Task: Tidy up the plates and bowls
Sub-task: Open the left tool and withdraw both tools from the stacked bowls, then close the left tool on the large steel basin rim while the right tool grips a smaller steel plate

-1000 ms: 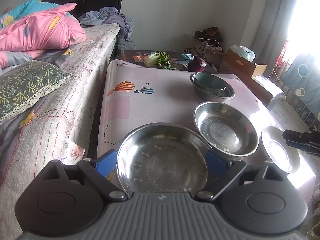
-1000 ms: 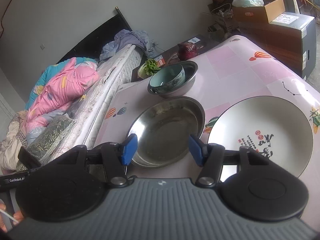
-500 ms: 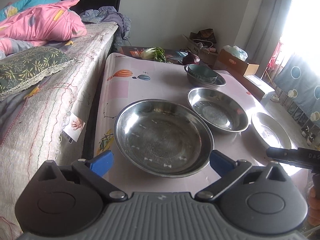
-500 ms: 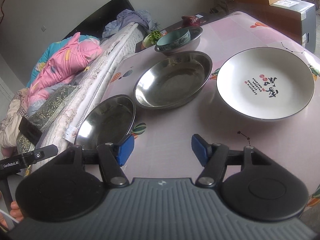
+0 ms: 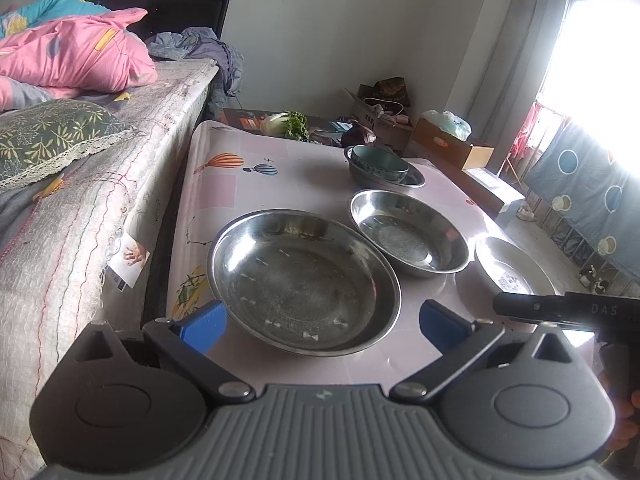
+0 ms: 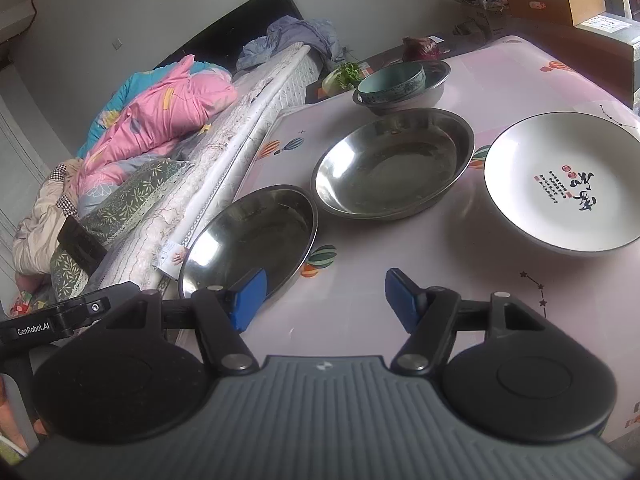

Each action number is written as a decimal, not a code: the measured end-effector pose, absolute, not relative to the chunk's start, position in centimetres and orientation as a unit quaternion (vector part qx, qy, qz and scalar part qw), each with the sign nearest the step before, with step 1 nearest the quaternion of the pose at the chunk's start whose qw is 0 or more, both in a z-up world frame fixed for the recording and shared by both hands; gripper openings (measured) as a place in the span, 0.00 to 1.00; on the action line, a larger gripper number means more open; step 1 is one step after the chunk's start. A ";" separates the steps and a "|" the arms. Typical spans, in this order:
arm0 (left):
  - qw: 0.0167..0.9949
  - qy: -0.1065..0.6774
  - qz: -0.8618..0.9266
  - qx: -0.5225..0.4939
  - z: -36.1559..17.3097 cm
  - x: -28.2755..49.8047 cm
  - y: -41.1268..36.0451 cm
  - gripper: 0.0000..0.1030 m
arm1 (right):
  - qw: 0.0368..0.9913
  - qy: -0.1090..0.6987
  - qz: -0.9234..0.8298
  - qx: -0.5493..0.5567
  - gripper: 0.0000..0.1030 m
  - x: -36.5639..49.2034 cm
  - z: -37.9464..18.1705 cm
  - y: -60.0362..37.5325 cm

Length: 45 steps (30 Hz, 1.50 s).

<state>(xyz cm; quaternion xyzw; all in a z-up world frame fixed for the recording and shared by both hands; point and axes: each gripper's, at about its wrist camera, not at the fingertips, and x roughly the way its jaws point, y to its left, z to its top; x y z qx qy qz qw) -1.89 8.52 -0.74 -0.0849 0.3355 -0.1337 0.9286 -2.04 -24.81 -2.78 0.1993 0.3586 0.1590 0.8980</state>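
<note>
On the pink tablecloth a large steel bowl sits nearest, then a smaller steel bowl and a white plate. A teal bowl rests inside a third steel bowl at the back. My left gripper is wide open, its blue pads either side of the large bowl's near rim and apart from it. In the right wrist view the near steel bowl, middle steel bowl, printed plate and teal bowl show. My right gripper is open over bare cloth.
A bed with a pink quilt and green pillow runs along the table's left side. Cabbage and a purple onion lie past the far end. Cardboard boxes and a curtain stand to the right.
Both grippers have drawn back toward the table's near edge. The left pads, earlier close beside the large bowl, now stand wider. The right jaws have spread a little.
</note>
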 end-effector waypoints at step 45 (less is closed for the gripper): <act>0.902 0.431 -0.032 0.006 -7.7 7.8 8.7 0.50 | 0.881 0.406 0.196 0.147 0.23 11.1 -10.0 -15.9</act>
